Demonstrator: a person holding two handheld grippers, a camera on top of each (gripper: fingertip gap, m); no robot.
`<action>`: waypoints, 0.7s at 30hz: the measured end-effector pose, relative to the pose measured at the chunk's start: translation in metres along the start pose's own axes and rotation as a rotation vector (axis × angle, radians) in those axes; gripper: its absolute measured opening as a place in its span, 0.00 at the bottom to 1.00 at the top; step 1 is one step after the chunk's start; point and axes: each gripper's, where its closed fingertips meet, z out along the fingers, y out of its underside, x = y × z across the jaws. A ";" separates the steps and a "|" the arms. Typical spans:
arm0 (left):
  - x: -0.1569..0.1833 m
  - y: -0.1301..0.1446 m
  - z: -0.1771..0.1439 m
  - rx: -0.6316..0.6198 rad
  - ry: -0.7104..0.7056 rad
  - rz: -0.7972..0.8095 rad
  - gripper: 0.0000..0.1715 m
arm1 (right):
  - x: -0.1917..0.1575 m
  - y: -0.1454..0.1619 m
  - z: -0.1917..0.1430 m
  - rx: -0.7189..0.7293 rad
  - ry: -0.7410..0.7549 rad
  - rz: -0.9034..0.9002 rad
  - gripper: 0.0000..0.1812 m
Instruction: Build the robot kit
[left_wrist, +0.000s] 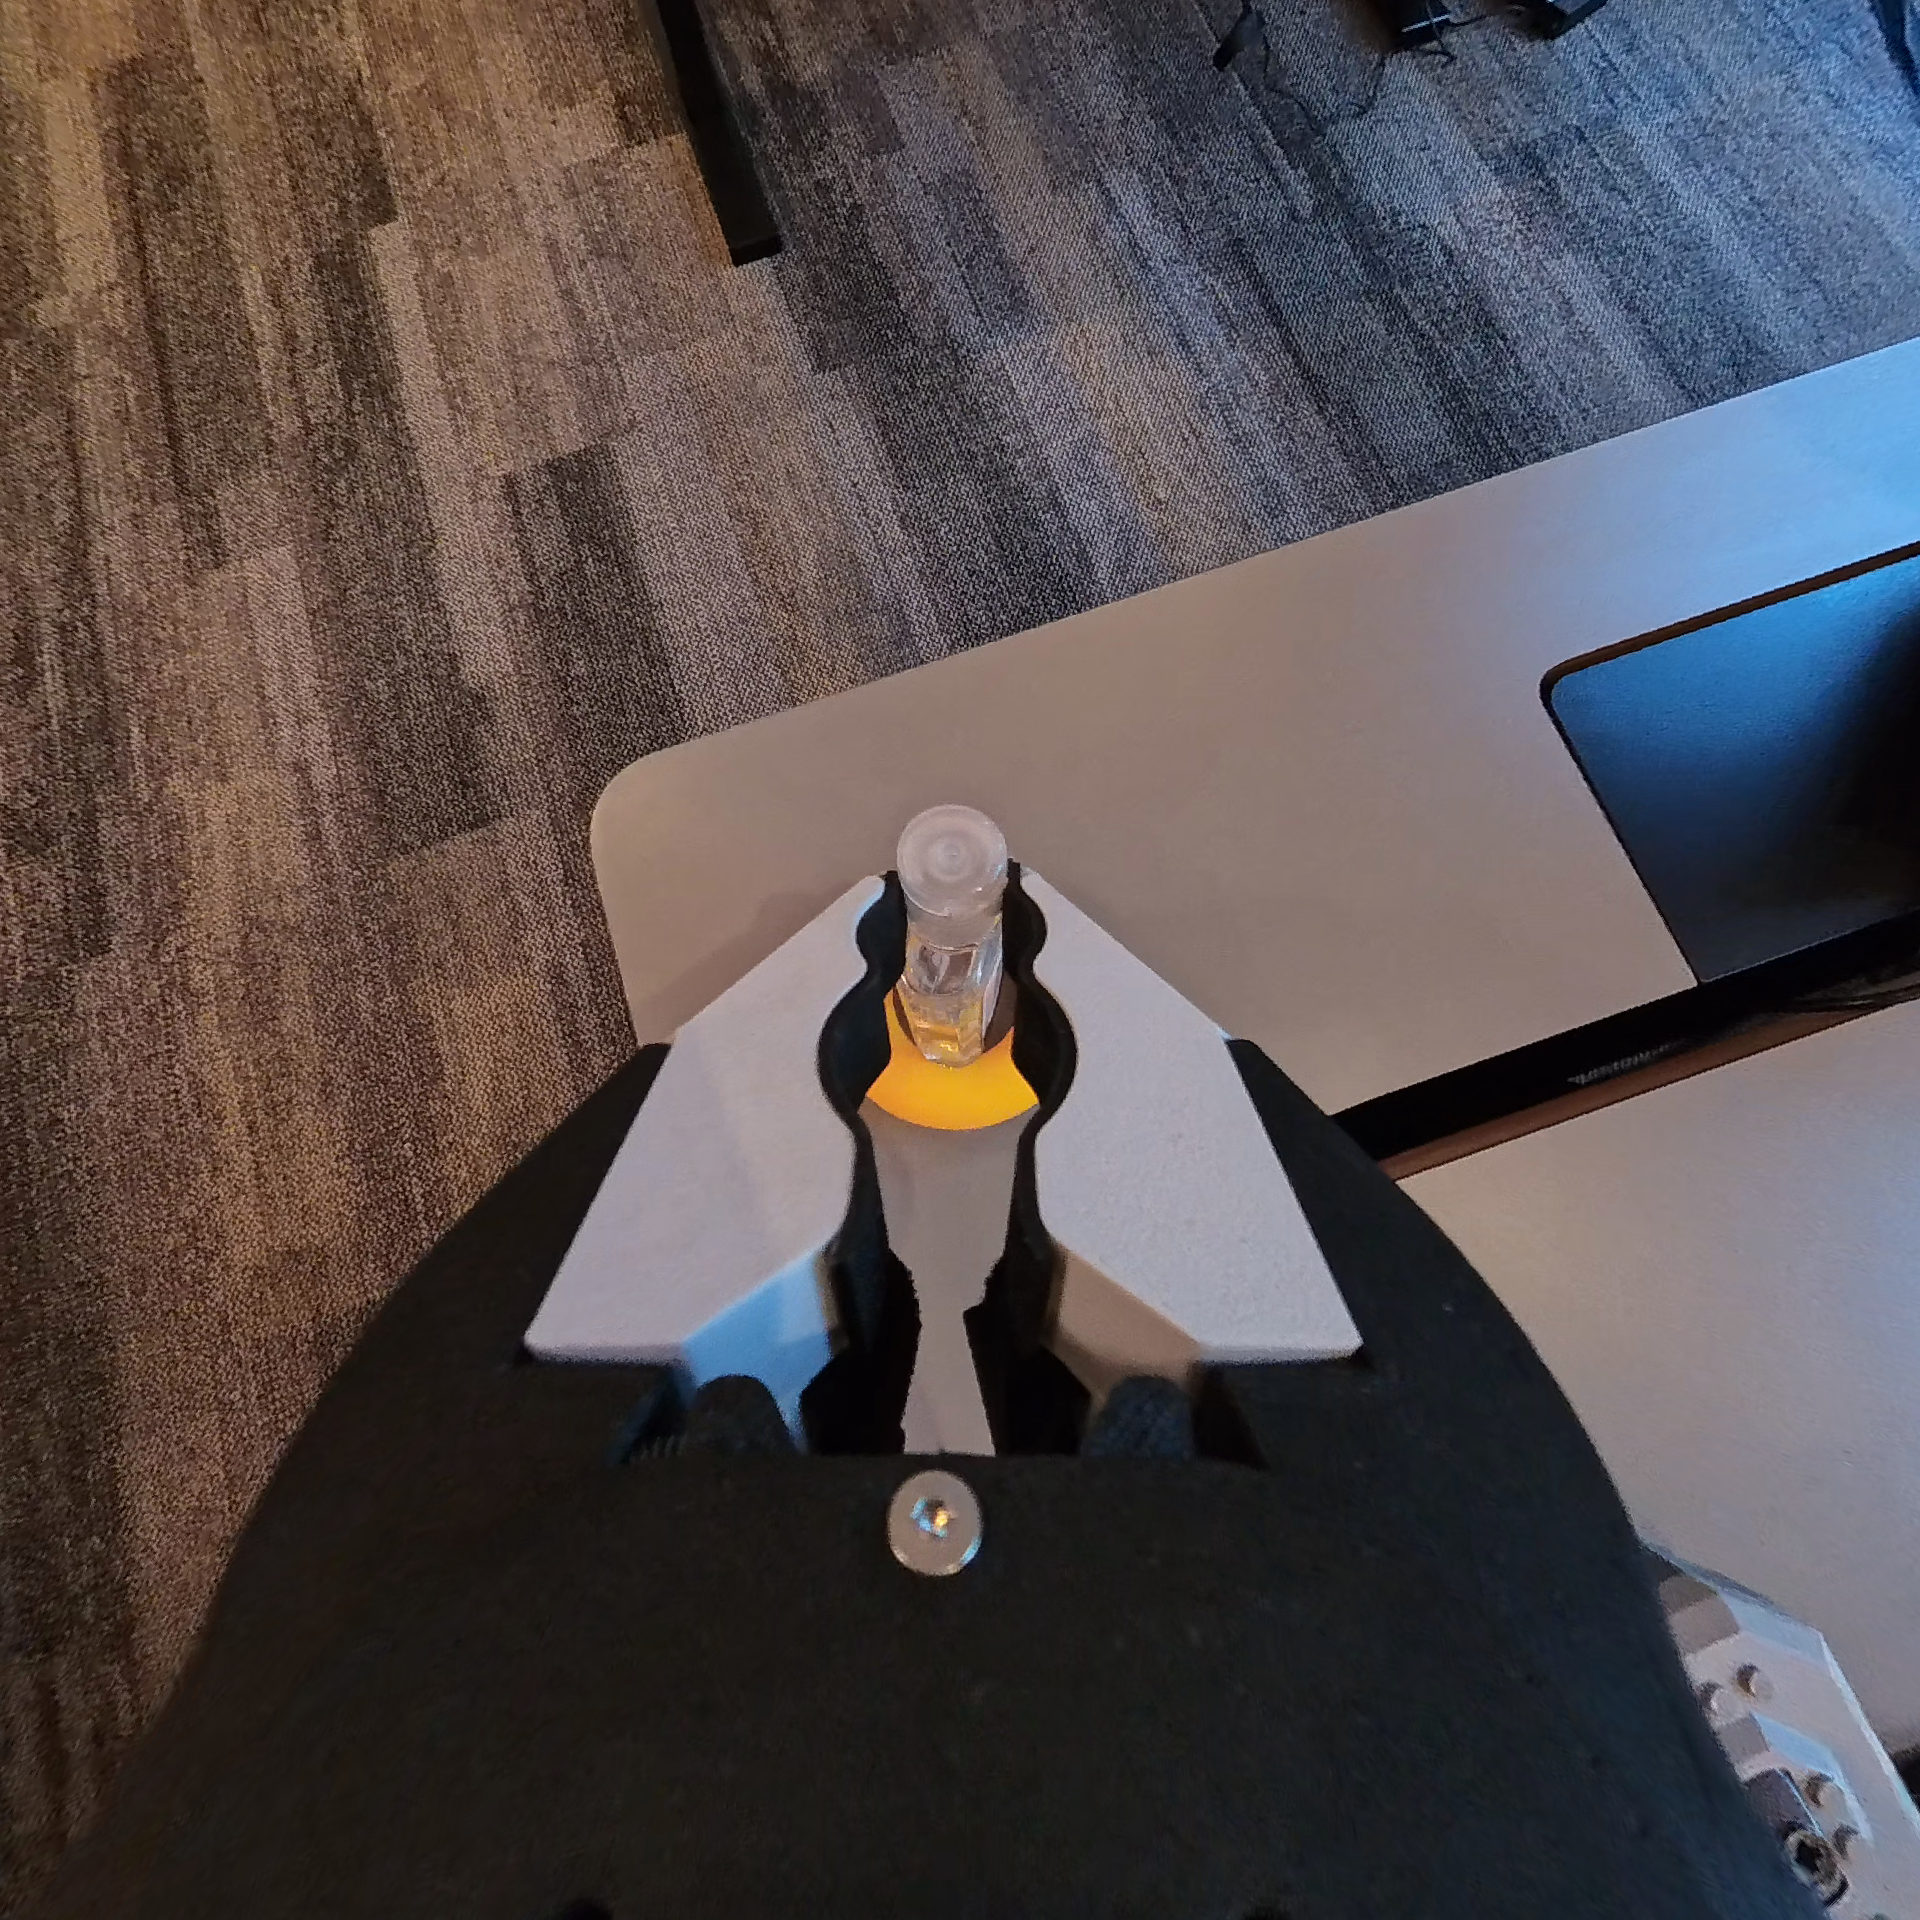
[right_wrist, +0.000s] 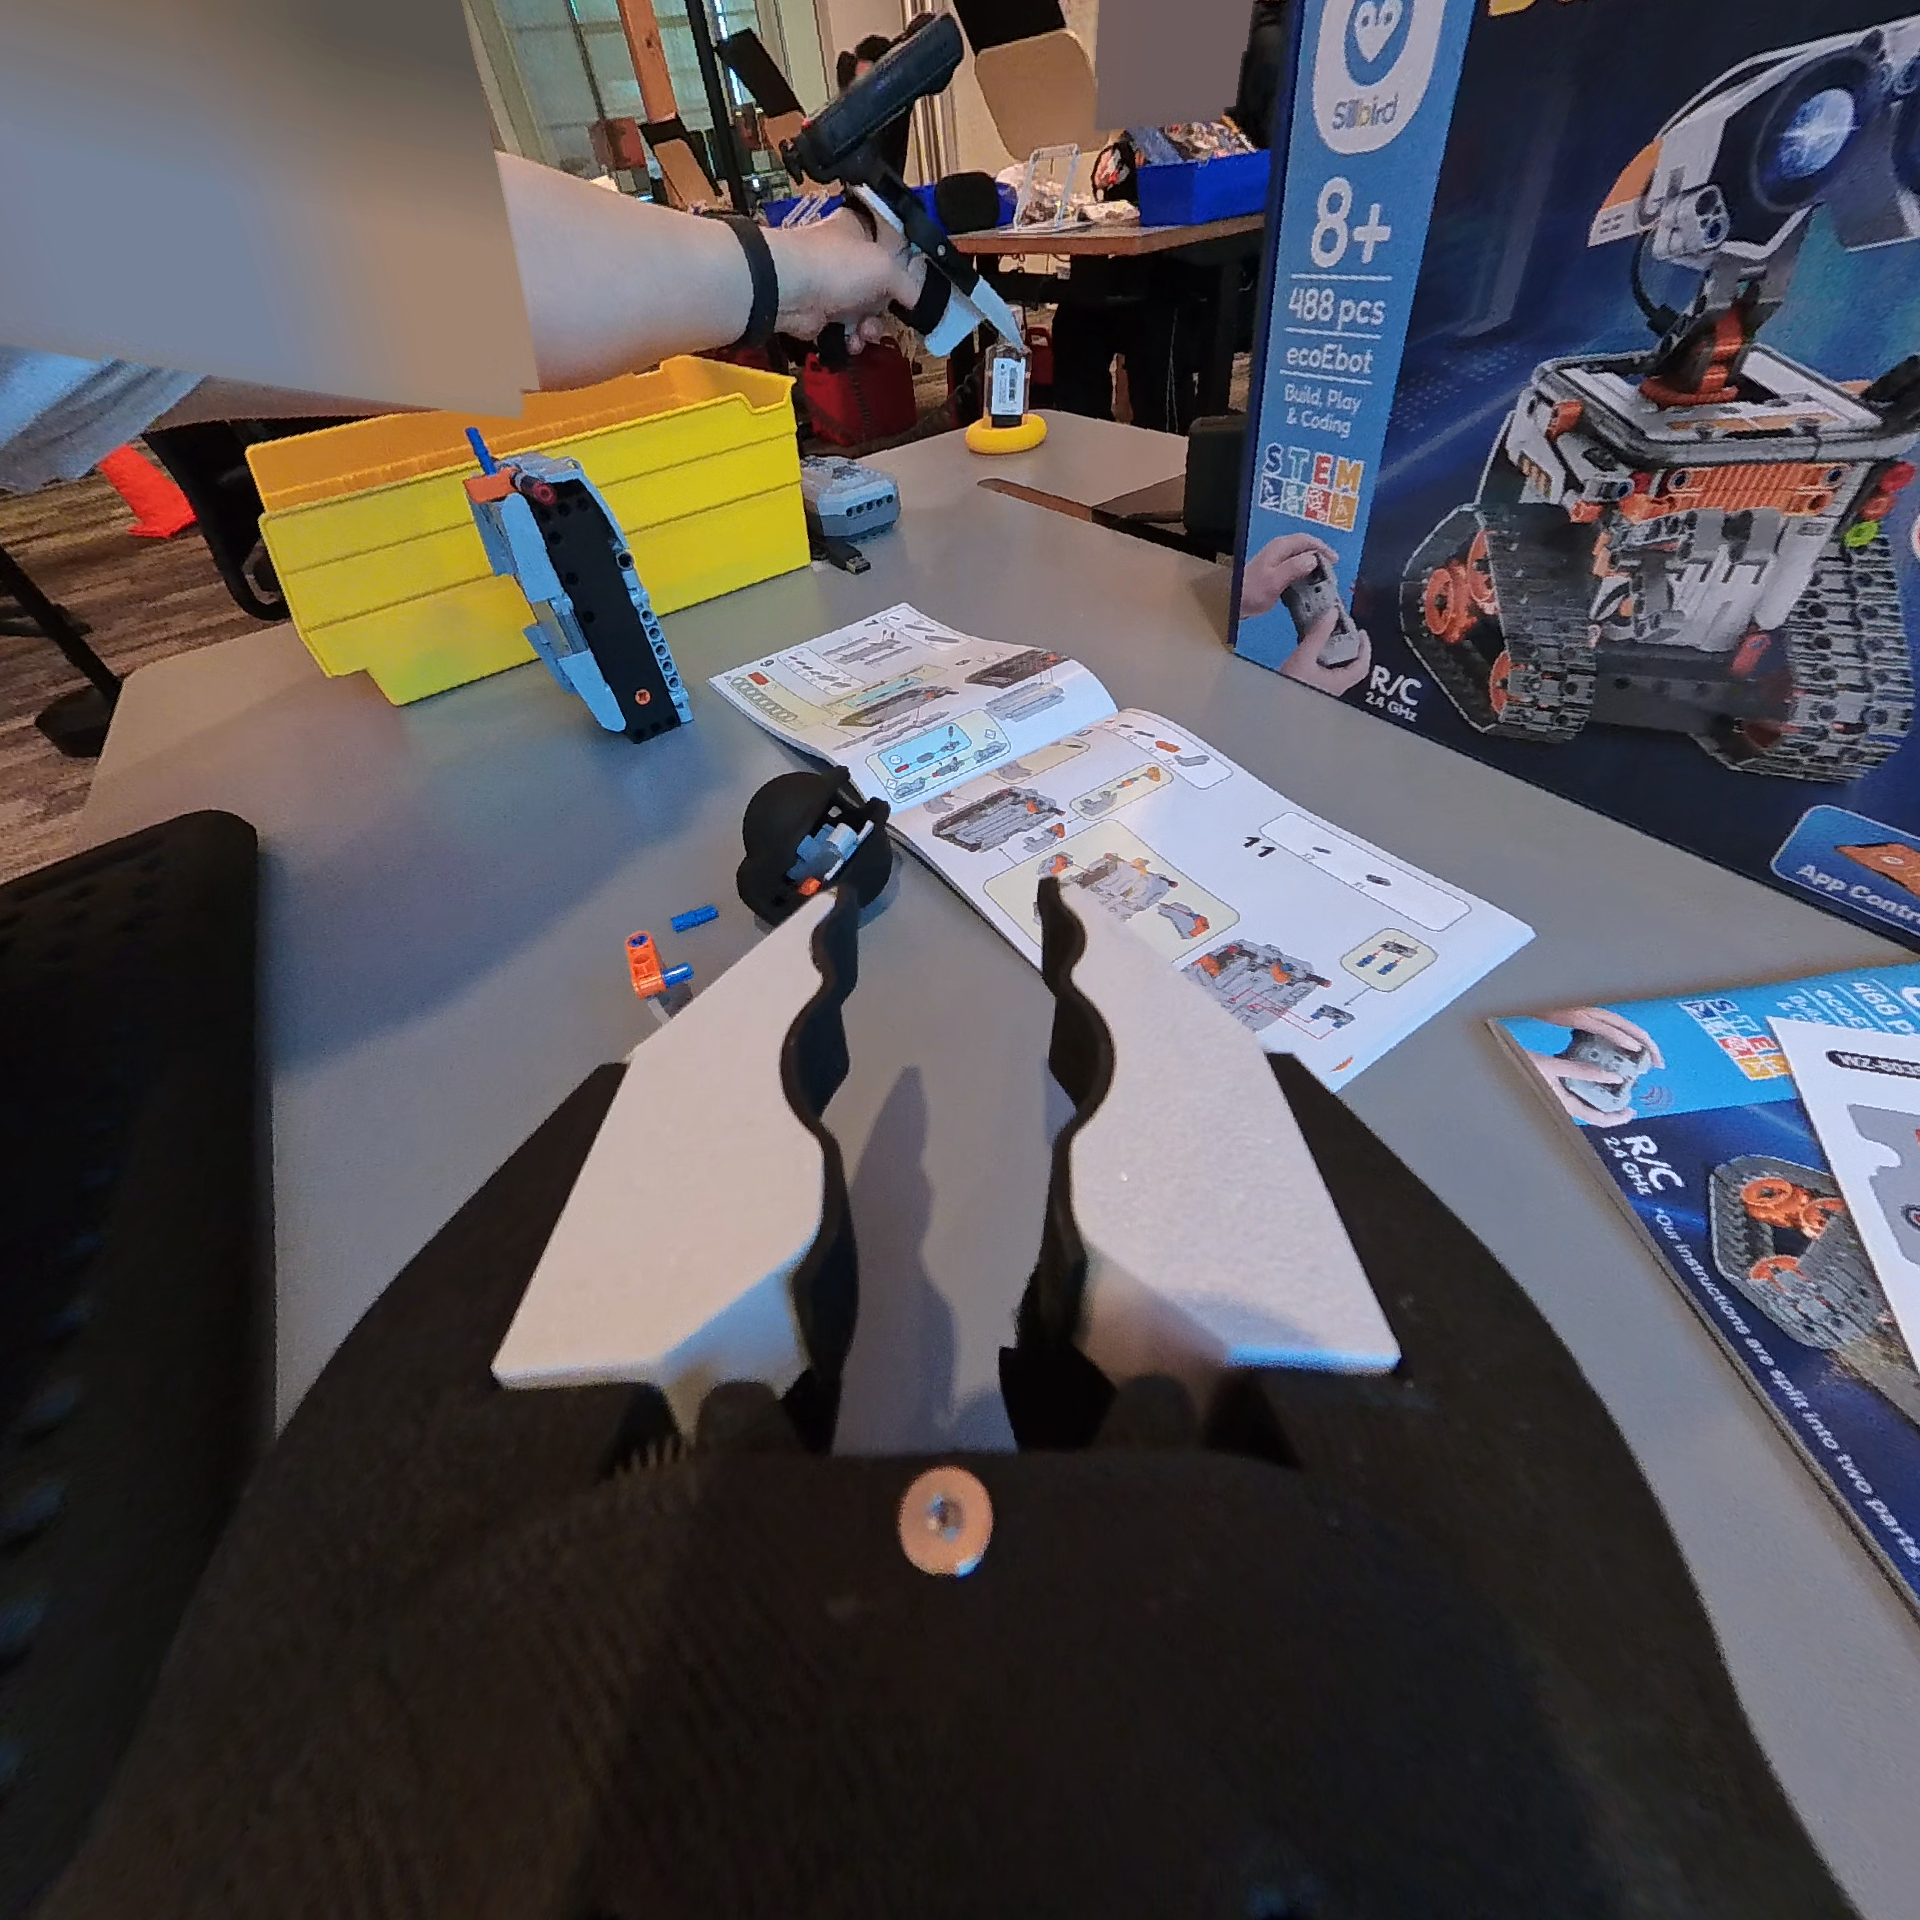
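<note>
Vial (left_wrist: 951, 935), upright over a yellow ring (left_wrist: 951, 1096) near the worktop (left_wrist: 1299, 727) corner, is clamped at its neck by the left gripper (left_wrist: 951, 904); the right gripper (right_wrist: 945, 914), jaws apart and empty, hovers well away.

The left gripper (left_wrist: 951, 914) is clamped on a small clear vial (left_wrist: 948, 961) with a translucent cap, held upright near the table's (left_wrist: 1299, 727) rounded corner. The vial's base sits in or just above a yellow ring stand (left_wrist: 951, 1096); contact cannot be told. In the right wrist view the vial (right_wrist: 1006, 387) shows a white label.

The right gripper (right_wrist: 945, 904) hovers with its fingers spread, nearest a black rounded brick assembly (right_wrist: 810, 842), beside an open instruction booklet (right_wrist: 1122, 810), with a blue pin (right_wrist: 694, 917) and an orange connector (right_wrist: 649, 961) close by.
</note>
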 end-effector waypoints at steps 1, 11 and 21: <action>0.000 0.000 -0.001 0.003 0.000 0.003 0.10 | 0.000 0.000 0.000 -0.003 0.002 -0.004 0.19; -0.001 0.005 -0.006 0.032 0.022 -0.004 0.10 | -0.001 0.003 0.000 -0.019 0.003 -0.016 0.19; 0.001 0.009 -0.007 -0.139 0.037 0.057 0.11 | 0.000 0.008 0.002 -0.041 0.006 -0.019 0.19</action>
